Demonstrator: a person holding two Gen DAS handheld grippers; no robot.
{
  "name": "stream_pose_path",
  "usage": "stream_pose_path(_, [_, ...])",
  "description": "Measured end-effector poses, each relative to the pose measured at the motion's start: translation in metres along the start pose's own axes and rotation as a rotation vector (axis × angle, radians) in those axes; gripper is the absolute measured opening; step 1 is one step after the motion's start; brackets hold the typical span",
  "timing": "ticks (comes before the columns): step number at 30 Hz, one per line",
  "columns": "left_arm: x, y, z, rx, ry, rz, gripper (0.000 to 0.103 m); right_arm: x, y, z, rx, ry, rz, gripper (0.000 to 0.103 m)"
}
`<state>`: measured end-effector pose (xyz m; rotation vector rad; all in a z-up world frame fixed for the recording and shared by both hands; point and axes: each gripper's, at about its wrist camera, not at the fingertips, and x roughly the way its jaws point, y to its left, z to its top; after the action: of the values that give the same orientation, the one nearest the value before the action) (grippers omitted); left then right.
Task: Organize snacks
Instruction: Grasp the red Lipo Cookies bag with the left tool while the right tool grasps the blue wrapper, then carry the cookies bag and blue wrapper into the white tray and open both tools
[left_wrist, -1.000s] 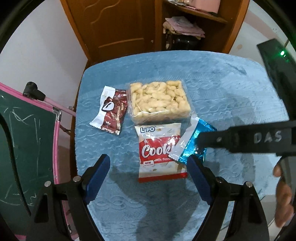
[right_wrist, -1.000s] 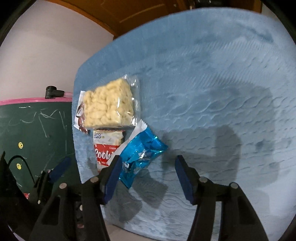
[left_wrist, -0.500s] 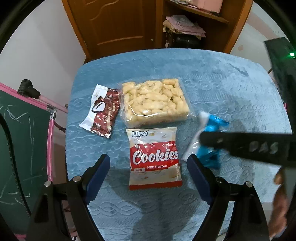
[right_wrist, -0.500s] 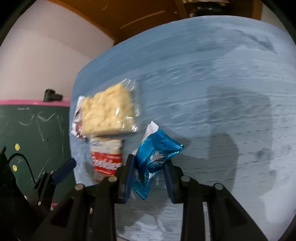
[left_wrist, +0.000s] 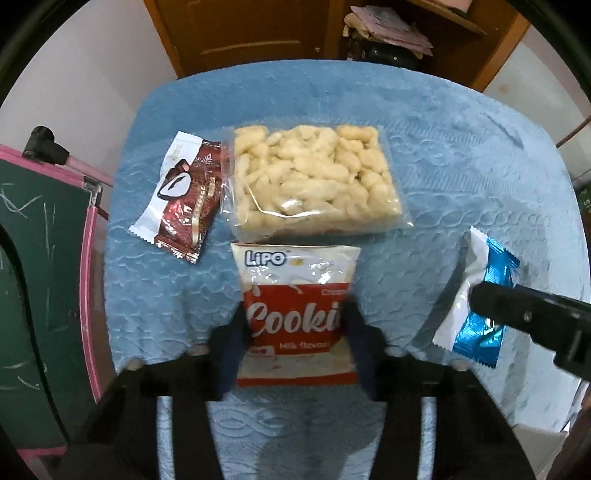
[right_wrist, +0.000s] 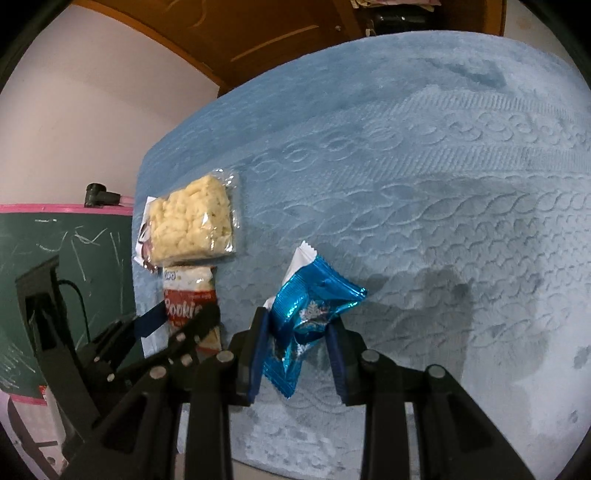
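My left gripper (left_wrist: 295, 339) is shut on the red and white Lipo cookie bag (left_wrist: 295, 295), its blue pads against the bag's two sides on the blue cloth. My right gripper (right_wrist: 299, 339) is shut on a shiny blue snack packet (right_wrist: 314, 302) and holds it just above the cloth; the packet also shows in the left wrist view (left_wrist: 476, 295). A clear bag of pale puffs (left_wrist: 314, 184) lies just beyond the cookie bag. A dark red chocolate packet (left_wrist: 181, 199) lies left of the puffs.
The table is covered by a blue embossed cloth (right_wrist: 424, 166). A green chalkboard with a pink frame (left_wrist: 40, 258) stands at the table's left edge. A wooden door and shelves (left_wrist: 258, 29) stand behind the table.
My left gripper moved forward and closed on the cookie bag. My right gripper carried the blue packet to the right, away from the cookie bag.
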<state>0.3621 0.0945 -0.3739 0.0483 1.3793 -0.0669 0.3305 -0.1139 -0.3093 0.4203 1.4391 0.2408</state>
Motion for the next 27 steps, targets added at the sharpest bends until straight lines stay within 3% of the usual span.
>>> stream_pose_path(5, [-0.021, -0.007, -0.005, -0.003, -0.027, 0.039, 0.044, -0.016, 0.010, -0.009, -0.030, -0.024, 0.005, 0.031])
stream_pose_path(11, [-0.087, -0.006, -0.019, -0.008, -0.104, -0.022, 0.044, -0.055, 0.025, -0.029, -0.093, -0.087, -0.010, 0.031])
stream_pose_path(19, [-0.180, -0.016, -0.080, 0.061, -0.205, -0.079, 0.044, -0.121, 0.042, -0.082, -0.158, -0.161, -0.002, 0.031])
stream_pose_path(27, [-0.231, -0.015, -0.152, 0.045, -0.241, -0.151, 0.044, -0.169, 0.060, -0.156, -0.260, -0.215, -0.022, 0.031])
